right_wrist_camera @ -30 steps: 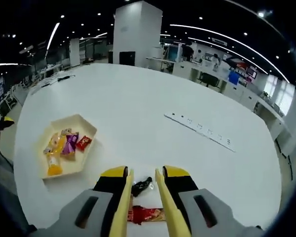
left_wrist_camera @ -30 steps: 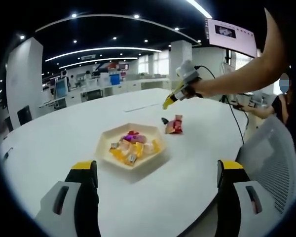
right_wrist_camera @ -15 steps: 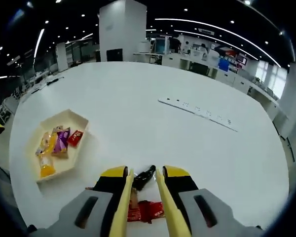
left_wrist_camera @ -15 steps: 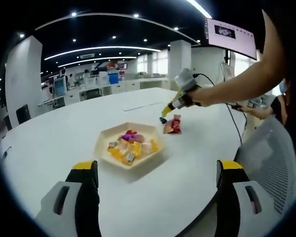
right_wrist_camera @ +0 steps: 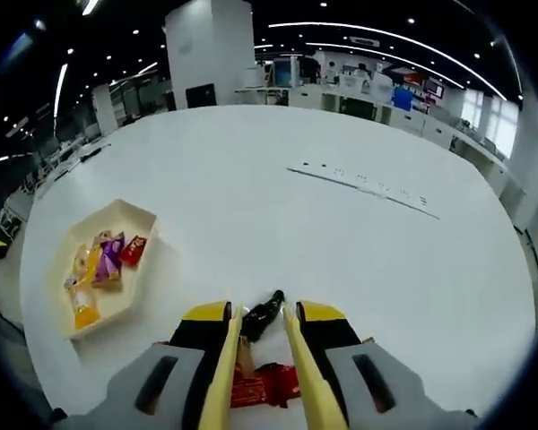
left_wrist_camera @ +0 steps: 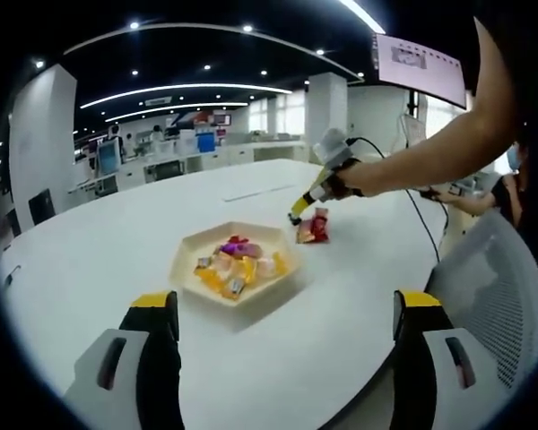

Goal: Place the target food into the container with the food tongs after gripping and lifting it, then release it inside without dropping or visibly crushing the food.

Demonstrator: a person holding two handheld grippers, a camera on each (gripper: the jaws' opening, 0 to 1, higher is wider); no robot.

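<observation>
A cream hexagonal tray [left_wrist_camera: 190,253] holds several wrapped snacks [left_wrist_camera: 238,267]; it also lies at the left in the right gripper view [right_wrist_camera: 143,218]. A small black piece [right_wrist_camera: 262,316] lies on the white table, with a red packet [right_wrist_camera: 267,385] just nearer. My right gripper [right_wrist_camera: 262,309] carries yellow tong blades set narrowly apart, their tips on either side of the black piece. In the left gripper view a person's arm holds the right gripper [left_wrist_camera: 295,216] down by the red packet [left_wrist_camera: 315,226]. My left gripper [left_wrist_camera: 282,354] stands wide open over the near table, holding nothing.
The round white table [left_wrist_camera: 99,242] carries a long white strip [right_wrist_camera: 366,183] beyond the snacks. A grey mesh chair [left_wrist_camera: 502,287] stands at the table's right edge. Desks and a pillar [right_wrist_camera: 211,54] fill the office behind.
The right gripper has come down and forward, so the black piece now sits between its blade tips. The left gripper has stayed where it was.
</observation>
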